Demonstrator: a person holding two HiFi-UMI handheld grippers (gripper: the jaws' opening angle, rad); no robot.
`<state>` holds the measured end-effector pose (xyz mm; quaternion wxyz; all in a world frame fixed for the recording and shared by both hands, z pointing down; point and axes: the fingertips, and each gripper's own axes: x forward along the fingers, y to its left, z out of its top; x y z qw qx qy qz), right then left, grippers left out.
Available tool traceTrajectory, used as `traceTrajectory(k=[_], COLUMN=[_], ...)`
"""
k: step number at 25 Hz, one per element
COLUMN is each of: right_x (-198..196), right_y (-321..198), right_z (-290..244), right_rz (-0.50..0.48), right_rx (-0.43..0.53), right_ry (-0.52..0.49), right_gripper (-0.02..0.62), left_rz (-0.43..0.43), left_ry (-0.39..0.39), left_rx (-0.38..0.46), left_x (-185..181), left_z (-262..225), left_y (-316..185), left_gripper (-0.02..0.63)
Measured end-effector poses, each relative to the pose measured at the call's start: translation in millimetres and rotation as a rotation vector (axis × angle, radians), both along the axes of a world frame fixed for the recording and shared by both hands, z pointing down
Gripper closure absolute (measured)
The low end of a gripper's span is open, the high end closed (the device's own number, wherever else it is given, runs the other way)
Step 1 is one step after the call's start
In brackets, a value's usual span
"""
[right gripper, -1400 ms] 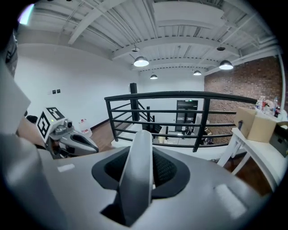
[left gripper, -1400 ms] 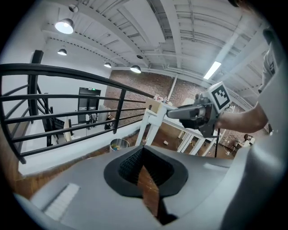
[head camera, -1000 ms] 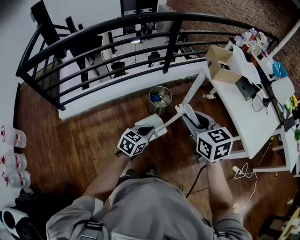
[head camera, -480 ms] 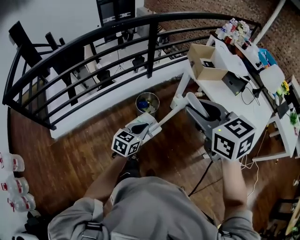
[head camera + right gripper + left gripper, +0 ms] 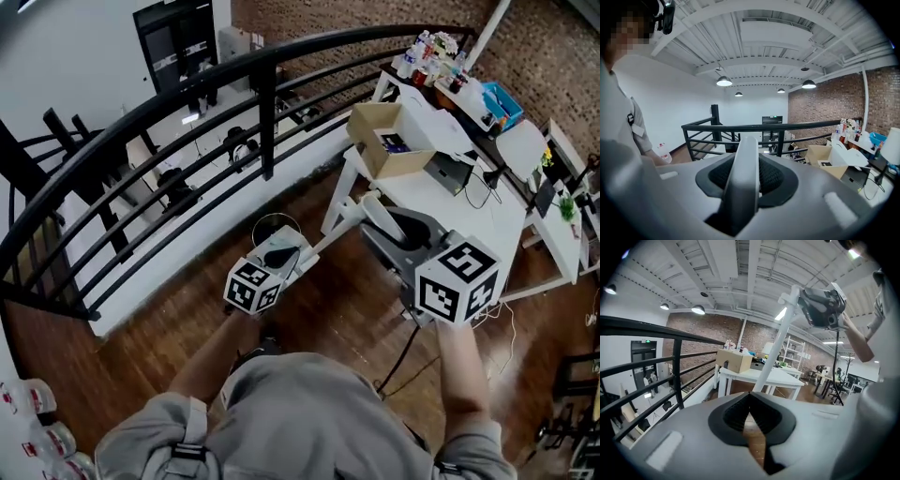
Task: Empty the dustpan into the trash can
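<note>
My right gripper (image 5: 392, 227) (image 5: 749, 165) is shut on the dustpan's grey handle (image 5: 375, 208) (image 5: 742, 192), which stands upright between its jaws. From there the dustpan's white pole (image 5: 333, 234) (image 5: 776, 352) slants down to the tips of my left gripper (image 5: 296, 247) (image 5: 751, 401). The left jaws are shut and nothing shows between the pads. Whether they pinch the dustpan's edge is hidden. The metal trash can (image 5: 267, 223) stands on the floor just beyond the left gripper, with only its rim in sight. In the left gripper view the right gripper (image 5: 820, 305) hangs high at the upper right.
A black curved railing (image 5: 262, 89) runs behind the trash can. A white table (image 5: 469, 202) with a cardboard box (image 5: 384, 141) and bottles stands at the right. Cables lie on the wooden floor (image 5: 356, 309) by my right arm. Plastic jugs (image 5: 47, 441) sit at the lower left.
Both grippers have risen with the dustpan. The left gripper has come up close to the trash can, which now shows only as a rim behind it.
</note>
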<state>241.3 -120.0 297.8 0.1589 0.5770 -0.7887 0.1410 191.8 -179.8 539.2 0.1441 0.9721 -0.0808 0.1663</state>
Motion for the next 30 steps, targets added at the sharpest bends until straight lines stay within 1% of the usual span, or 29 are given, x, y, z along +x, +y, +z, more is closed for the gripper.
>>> traceTrajectory(k=[4, 5, 7, 9, 10, 13, 15, 17, 18, 19, 20, 22, 23, 26, 28, 30], right_x=[7.4, 9.0, 12.0, 14.1, 15.3, 22.5, 26.9, 28.7, 30.1, 32.4, 35.0, 40.0, 42.4, 51.3, 61.0, 74.4], right_y=[-26.7, -32.6, -42.9, -50.3, -53.0, -59.0, -62.0, -65.1, -66.6, -67.7, -68.6, -71.6, -74.0, -77.8, -76.7, -73.8], right_z=[4.3, 5.8, 10.4, 16.7, 20.1, 26.2, 26.8, 27.3, 27.7, 28.1, 28.3, 23.9, 17.4, -13.6, -34.9, -48.8], right_rz=[0.056, 0.068, 0.089, 0.106, 0.113, 0.131, 0.134, 0.127, 0.121, 0.117, 0.112, 0.108, 0.107, 0.106, 0.117, 0.133], right_rx=[-0.008, -0.010, -0.018, -0.031, -0.039, -0.054, -0.058, -0.064, -0.067, -0.071, -0.072, -0.044, -0.007, 0.139, 0.230, 0.302], right_ry=[0.003, 0.004, 0.005, 0.004, 0.003, -0.007, -0.015, -0.016, -0.014, -0.014, -0.017, -0.028, -0.036, -0.086, -0.118, -0.148], right_gripper=[0.472, 0.472, 0.472, 0.472, 0.472, 0.472, 0.472, 0.472, 0.471, 0.471, 0.469, 0.465, 0.455, 0.375, 0.373, 0.374], left_rz=[0.092, 0.112, 0.148, 0.181, 0.195, 0.242, 0.279, 0.286, 0.268, 0.246, 0.234, 0.236, 0.237, 0.226, 0.207, 0.165], left_ry=[0.041, 0.055, 0.087, 0.118, 0.133, 0.179, 0.200, 0.206, 0.204, 0.196, 0.186, 0.163, 0.155, 0.151, 0.159, 0.185], left_rx=[0.027, 0.034, 0.056, 0.089, 0.103, 0.129, 0.149, 0.183, 0.201, 0.216, 0.227, 0.231, 0.225, 0.206, 0.185, 0.147], left_x=[18.7, 24.1, 35.9, 48.2, 55.0, 80.8, 99.7, 116.5, 123.0, 127.7, 130.5, 133.4, 134.6, 138.0, 139.1, 139.1], left_z=[-9.0, -12.3, -21.5, -33.1, -39.1, -56.9, -66.2, -71.4, -72.8, -73.9, -74.5, -73.9, -74.2, -80.5, -86.8, -94.3], left_y=[-17.4, -20.3, -24.2, -25.7, -25.7, -22.4, -16.4, -14.6, -17.6, -21.9, -25.0, -27.6, -29.8, -41.5, -54.5, -73.4], left_gripper=[0.604, 0.561, 0.445, 0.370, 0.357, 0.350, 0.351, 0.354, 0.417, 0.523, 0.565, 0.568, 0.568, 0.568, 0.568, 0.566])
